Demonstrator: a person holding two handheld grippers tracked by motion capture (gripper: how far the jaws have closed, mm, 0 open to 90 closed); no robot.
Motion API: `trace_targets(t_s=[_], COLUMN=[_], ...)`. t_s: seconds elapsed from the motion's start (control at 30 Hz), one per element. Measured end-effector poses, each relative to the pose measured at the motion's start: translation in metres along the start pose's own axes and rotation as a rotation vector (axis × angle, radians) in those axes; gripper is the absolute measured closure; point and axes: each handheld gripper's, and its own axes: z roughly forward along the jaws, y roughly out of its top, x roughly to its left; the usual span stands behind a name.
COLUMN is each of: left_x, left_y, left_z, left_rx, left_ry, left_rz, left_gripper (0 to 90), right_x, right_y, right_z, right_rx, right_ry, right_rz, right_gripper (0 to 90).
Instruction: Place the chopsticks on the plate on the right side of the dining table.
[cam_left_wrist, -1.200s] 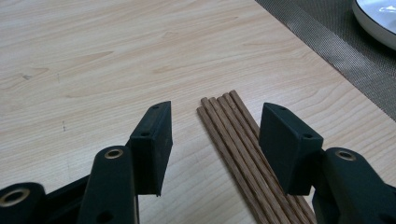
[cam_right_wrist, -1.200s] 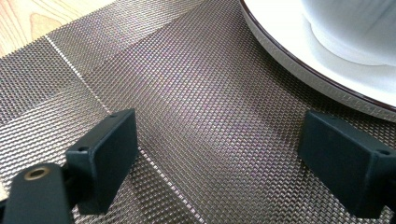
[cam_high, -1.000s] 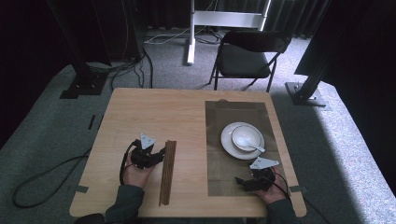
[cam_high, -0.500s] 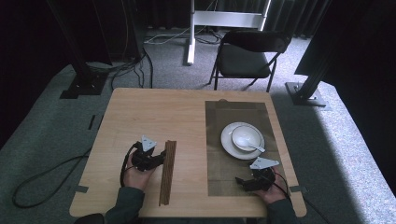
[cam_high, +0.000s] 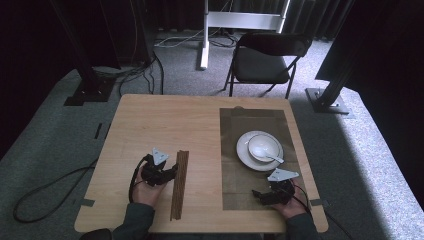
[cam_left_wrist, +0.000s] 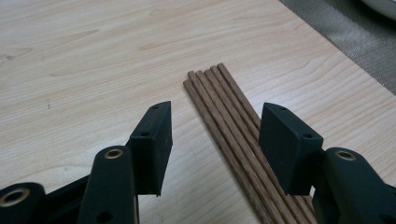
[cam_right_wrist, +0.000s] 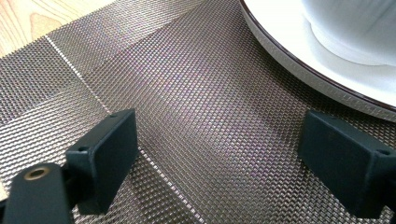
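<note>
The left gripper hovers over the chopsticks — fingers wide apart, holding nothing. Next, probably: lower and pinch. The right gripper waits beside the plate — spread, empty.

Light wooden table with a bundle and a mat

A bundle of brown chopsticks lay flat on the bare wood, running between the spread jaws of the left claw. A woven brown placemat lay under the right claw, with a white plate on it just ahead.
</note>
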Motion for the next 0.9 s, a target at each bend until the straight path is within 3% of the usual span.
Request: trace_targets(t_s=[0.57, 0.9], left_x=[-0.0079, -0.0104], left_y=[-0.0050, -0.0092], left_z=[-0.0029, -0.0078], left_rx=[0.030, 0.046], left_ry=[-0.017, -0.034], left_rz=[0.034, 0.018], left_gripper=[48.9, 52.3], right_x=[0.0000, 0.0000], right_y=[0.0000, 0.0000], right_z=[0.0000, 0.0000], right_rx=[0.000, 0.000], right_ry=[0.000, 0.000], right_rz=[0.001, 0.000], right_gripper=[11.5, 11.6])
